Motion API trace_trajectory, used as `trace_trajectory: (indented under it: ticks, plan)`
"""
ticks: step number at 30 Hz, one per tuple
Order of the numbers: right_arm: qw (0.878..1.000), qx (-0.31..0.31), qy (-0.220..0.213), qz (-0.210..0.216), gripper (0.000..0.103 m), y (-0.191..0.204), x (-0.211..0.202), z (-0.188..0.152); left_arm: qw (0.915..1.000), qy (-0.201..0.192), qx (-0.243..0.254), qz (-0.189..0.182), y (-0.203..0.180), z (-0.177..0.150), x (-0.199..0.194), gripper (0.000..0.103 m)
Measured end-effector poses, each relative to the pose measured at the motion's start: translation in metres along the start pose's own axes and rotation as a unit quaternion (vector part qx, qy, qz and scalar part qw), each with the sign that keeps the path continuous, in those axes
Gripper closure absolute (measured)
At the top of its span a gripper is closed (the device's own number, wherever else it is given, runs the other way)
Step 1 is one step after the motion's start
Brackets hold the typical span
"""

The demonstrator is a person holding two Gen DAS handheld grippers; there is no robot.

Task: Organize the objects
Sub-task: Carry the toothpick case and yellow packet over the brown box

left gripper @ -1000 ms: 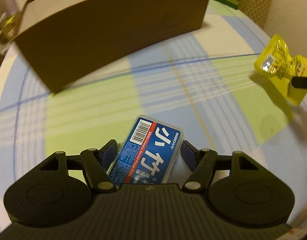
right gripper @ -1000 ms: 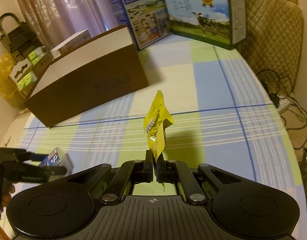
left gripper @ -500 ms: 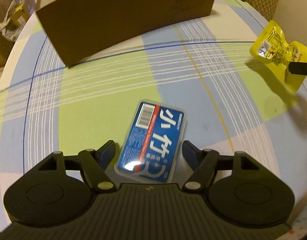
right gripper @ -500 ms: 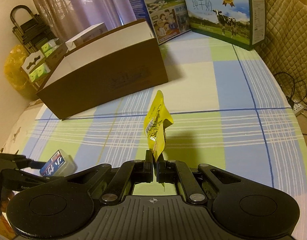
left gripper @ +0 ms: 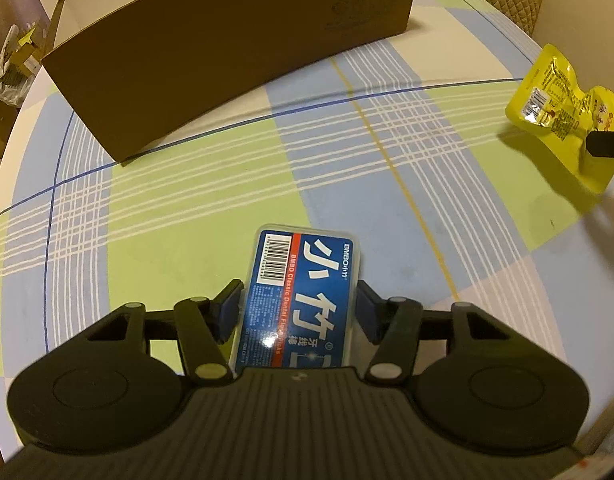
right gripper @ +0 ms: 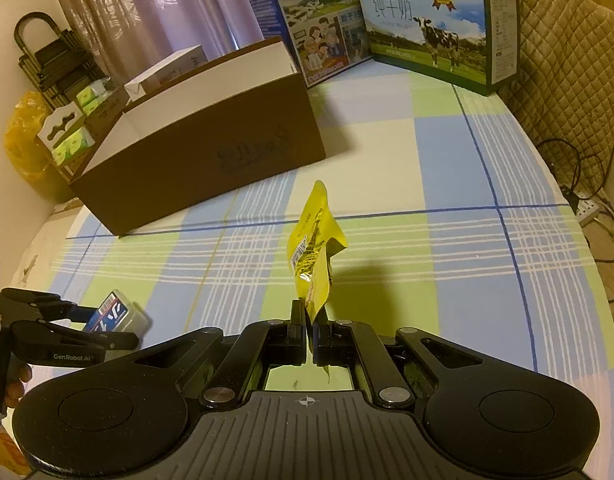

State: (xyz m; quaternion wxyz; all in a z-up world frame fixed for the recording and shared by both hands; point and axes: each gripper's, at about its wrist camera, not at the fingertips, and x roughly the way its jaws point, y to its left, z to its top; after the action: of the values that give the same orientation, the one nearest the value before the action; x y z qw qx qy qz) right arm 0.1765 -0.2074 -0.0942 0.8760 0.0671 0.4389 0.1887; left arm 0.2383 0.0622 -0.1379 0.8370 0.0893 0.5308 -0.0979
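Floss box (left gripper: 303,296) sits gripped in the left claw (left gripper: 301,300); right claw (right gripper: 310,330) pinches yellow packet (right gripper: 313,256), open tablecloth (left gripper: 227,184) ahead.

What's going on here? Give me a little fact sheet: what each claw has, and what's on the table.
left gripper: jaws around the blue floss-pick case, pads at its sides; a firm squeeze cannot be told
right gripper: shut on the yellow packet, held upright above the cloth
cardboard box: open top, ahead of both grippers
milk cartons: two, standing behind the box
table: round, blue and green checked cloth
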Motion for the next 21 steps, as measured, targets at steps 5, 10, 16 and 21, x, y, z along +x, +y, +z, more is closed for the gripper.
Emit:
trace_trajectory:
  ticks: [5, 10, 16, 21]
  plan:
    - [1.000, -0.005, 0.000, 0.000, 0.103, 0.003, 0.001, 0.002, 1.0000, -0.002, -0.003, 0.004, 0.002, -0.001, -0.002, 0.049]
    - [1.000, -0.012, -0.002, 0.006, 0.103, 0.009, 0.002, 0.005, 0.9997, -0.018, -0.015, 0.002, 0.009, 0.001, -0.015, 0.049]
    - [0.999, -0.020, -0.014, 0.025, 0.103, 0.020, 0.003, 0.018, 0.9981, -0.051, -0.034, 0.007, 0.028, 0.011, -0.044, 0.049]
    - [0.998, -0.024, -0.029, 0.050, 0.103, 0.031, 0.006, 0.039, 0.9955, -0.074, -0.054, 0.023, 0.052, 0.024, -0.066, 0.049]
